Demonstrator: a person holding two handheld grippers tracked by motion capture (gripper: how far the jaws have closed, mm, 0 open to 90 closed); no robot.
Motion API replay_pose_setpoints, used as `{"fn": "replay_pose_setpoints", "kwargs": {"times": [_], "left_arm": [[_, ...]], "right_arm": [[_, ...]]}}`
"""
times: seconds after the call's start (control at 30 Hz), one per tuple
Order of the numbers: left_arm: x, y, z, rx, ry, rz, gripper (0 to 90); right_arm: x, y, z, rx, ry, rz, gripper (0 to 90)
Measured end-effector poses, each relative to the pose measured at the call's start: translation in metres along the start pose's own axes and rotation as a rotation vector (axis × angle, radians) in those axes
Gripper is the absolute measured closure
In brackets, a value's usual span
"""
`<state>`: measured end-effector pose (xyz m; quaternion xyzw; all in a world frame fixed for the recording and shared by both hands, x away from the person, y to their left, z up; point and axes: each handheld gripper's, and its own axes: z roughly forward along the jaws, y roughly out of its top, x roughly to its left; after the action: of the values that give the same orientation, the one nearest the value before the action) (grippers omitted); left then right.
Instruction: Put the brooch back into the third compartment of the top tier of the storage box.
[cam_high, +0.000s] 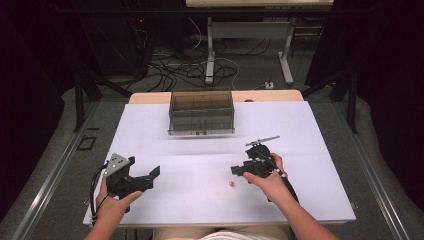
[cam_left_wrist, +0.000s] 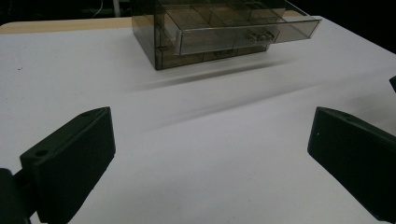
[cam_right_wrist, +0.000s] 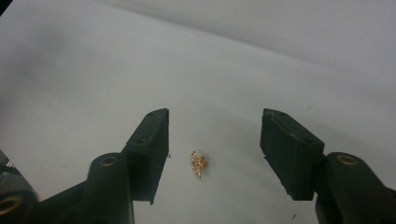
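The small gold object (cam_right_wrist: 198, 164) on the desk (cam_high: 300, 130) is too tiny to be identified; the drawer box (cam_left_wrist: 219, 28) is cropped by the top edge.

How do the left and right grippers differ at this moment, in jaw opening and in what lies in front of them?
The left gripper has its jaws spread very wide; the right gripper is open more narrowly. The right gripper's jaws bracket a small gold object on the white table; bare table lies between the left's. The left gripper faces the smoky clear drawer box, whose drawer is pulled out. Both are black, open and hand-held.
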<state>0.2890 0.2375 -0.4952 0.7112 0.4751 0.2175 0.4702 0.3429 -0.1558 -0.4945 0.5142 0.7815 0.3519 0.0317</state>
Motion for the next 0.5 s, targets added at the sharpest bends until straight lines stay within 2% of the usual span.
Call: {"fn": "replay_pose_setpoints", "kwargs": {"times": [0.1,0.2,0.3,0.5], "left_arm": [[0.000,0.000,0.000,0.001,-0.002,0.000,0.7],[0.000,0.000,0.000,0.000,-0.002,0.000,0.7],[0.000,0.000,0.000,-0.001,-0.001,0.000,0.7],[0.000,0.000,0.000,0.000,-0.002,-0.002,0.7]], "right_arm": [[0.000,0.000,0.002,0.017,-0.002,-0.007,43.9],[0.001,-0.001,0.007,0.031,0.015,0.000,48.4],[0.001,-0.003,0.010,0.049,0.013,0.007,52.2],[0.000,-0.006,0.016,0.058,0.023,0.012,57.4]]}}
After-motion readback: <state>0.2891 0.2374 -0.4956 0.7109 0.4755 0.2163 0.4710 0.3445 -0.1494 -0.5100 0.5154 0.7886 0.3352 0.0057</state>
